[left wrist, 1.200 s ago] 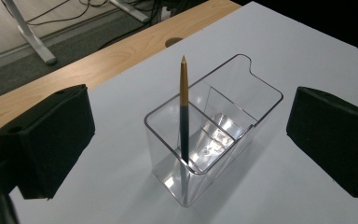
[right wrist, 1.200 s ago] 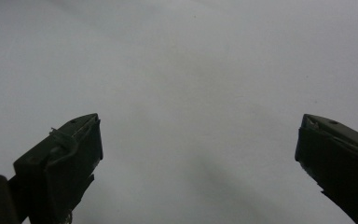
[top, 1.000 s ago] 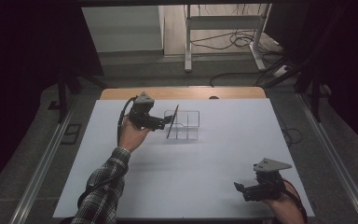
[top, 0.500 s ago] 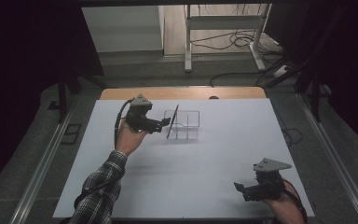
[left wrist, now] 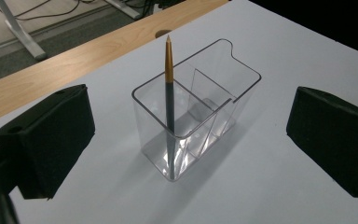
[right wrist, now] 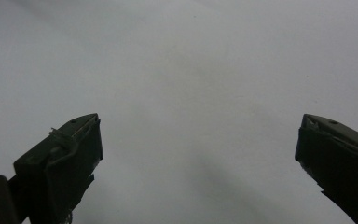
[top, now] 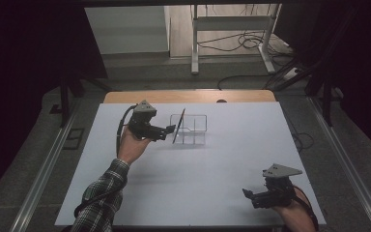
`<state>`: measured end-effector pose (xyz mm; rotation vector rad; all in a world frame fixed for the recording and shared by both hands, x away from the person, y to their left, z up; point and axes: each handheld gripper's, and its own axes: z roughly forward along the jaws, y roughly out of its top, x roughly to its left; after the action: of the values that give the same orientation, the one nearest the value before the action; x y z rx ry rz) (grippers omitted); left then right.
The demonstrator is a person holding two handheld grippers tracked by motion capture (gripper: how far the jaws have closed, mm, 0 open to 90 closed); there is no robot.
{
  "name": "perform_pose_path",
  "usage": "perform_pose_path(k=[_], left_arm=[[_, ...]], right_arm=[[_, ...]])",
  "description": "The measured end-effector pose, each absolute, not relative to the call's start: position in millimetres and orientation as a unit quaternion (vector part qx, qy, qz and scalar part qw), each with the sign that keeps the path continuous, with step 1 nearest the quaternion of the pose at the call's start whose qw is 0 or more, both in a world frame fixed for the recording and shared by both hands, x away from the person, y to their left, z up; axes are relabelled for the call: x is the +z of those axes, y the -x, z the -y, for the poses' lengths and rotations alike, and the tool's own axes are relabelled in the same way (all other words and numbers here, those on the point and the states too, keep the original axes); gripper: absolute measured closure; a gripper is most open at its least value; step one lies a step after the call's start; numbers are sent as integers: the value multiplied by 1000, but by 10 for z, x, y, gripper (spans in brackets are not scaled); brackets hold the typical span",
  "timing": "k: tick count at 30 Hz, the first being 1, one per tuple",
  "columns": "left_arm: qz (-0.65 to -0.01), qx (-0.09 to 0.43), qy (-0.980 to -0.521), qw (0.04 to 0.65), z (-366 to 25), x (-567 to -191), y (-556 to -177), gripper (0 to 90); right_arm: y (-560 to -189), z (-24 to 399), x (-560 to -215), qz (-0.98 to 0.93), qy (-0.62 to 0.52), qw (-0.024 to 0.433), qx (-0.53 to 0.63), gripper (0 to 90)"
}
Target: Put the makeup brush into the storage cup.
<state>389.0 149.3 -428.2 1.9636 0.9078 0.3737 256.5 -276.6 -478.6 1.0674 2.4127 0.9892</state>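
Your left claw [top: 170, 129] hangs just beside the clear organizer [left wrist: 200, 112], released, its jaws spread wide with nothing between them, and the pencil [left wrist: 169, 88] stands in the near corner compartment, leaning on the rim with its tip well above the edge. That lean is the weak spot, to my eye: the pencil rests on one thin wall only, so a jaw that brushes it as you move the claw could swing it across the compartment or tip it out over the side. The organizer looks light and sits loose on the white desk [top: 222, 164] (nothing pins it down), so a nudge from either jaw could slide it toward the wooden strip at the far edge, or rock it onto its side and spill the pencil. The near wall stands between the jaws in the left gripper view, so any forward drift would meet plastic first. If you draw away, I would go straight back along the claw's own line rather than sideways. Your right claw [top: 257, 195] rests near the front right corner of the desk, well apart from all this, also released and empty, and I see little risk from it unless it sweeps across.
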Motion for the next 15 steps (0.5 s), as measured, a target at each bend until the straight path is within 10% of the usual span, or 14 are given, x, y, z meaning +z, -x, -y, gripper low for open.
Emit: perform_pose_path(k=[15], left_arm=[[-367, 153, -798, 453, -1567, -4276, -3791, 14]], right_arm=[[-2564, 2763, -4786, -845, -373, 161, 346, 8]])
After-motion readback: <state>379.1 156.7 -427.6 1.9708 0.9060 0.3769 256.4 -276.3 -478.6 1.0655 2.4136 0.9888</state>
